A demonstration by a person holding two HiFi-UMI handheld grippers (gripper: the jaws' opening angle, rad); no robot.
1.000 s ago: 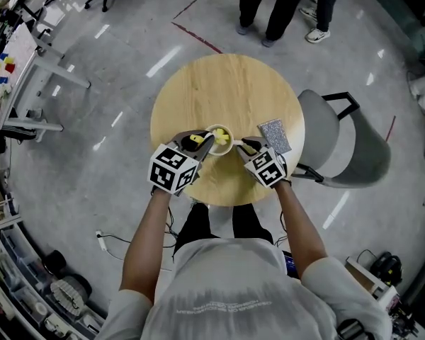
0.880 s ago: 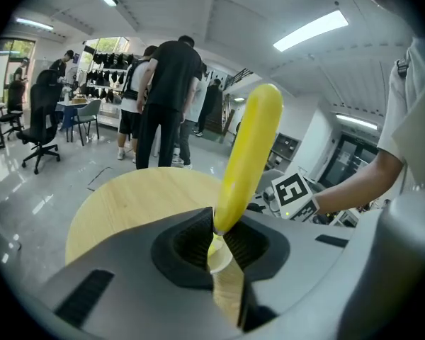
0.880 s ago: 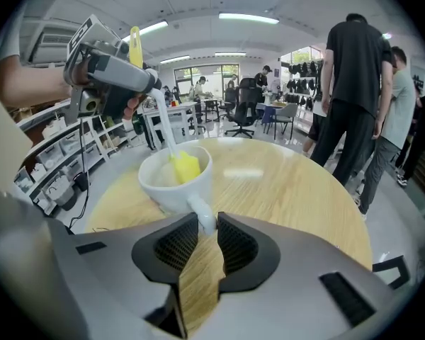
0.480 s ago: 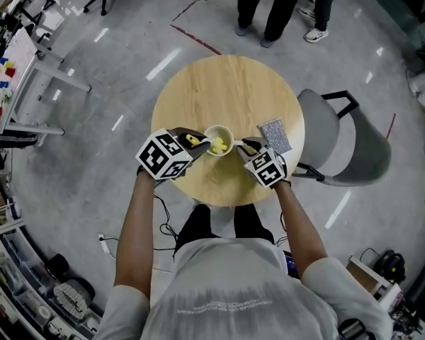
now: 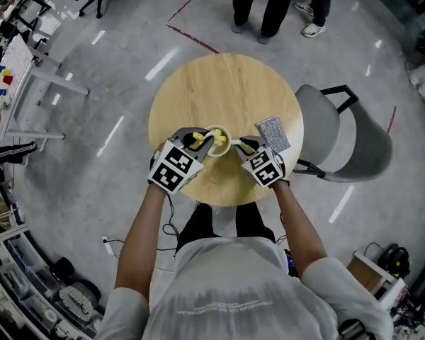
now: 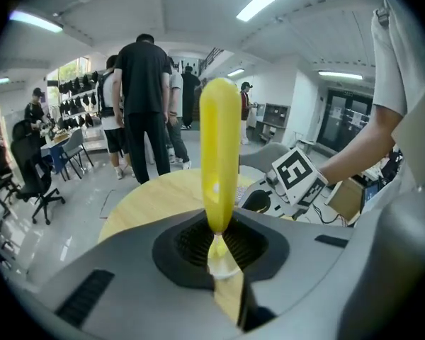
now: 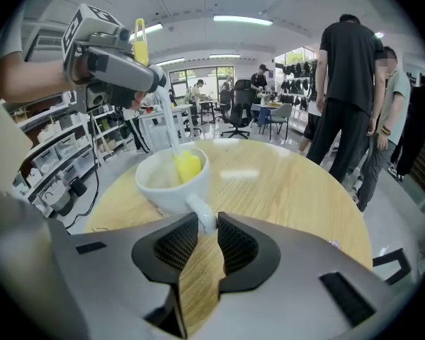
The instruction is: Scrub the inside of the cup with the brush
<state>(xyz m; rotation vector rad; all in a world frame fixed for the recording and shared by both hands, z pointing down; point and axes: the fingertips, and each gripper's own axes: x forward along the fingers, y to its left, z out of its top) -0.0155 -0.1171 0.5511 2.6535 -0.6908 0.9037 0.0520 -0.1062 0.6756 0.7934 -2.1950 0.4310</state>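
1. The left gripper (image 6: 223,250): jaws clenched on the brush (image 6: 219,147). The brush has a smooth yellow plastic handle, rounded at the tip, narrowing to a clear stem where the pads bite.

2. The right gripper (image 7: 202,227): ribbed black pads pinched on the cup handle (image 7: 200,214), a small white loop. This steadies the cup (image 7: 163,186).

3. Cup: white glazed ceramic, round and wide-mouthed. It stands upright near the table's near edge, between the two grippers.

4. The brush head (image 7: 187,165): a yellow, soft-looking block, down inside the cup by the inner wall.

5. Status: scrubbing judged under way (how clean the wall is cannot be read). Left to do: the rest of the wall and the bottom, then lifting the brush out.

6. The table (image 5: 227,91): round, pale wood grain, matte. A grey speckled rectangular pad (image 5: 274,134) lies just beside the right gripper.
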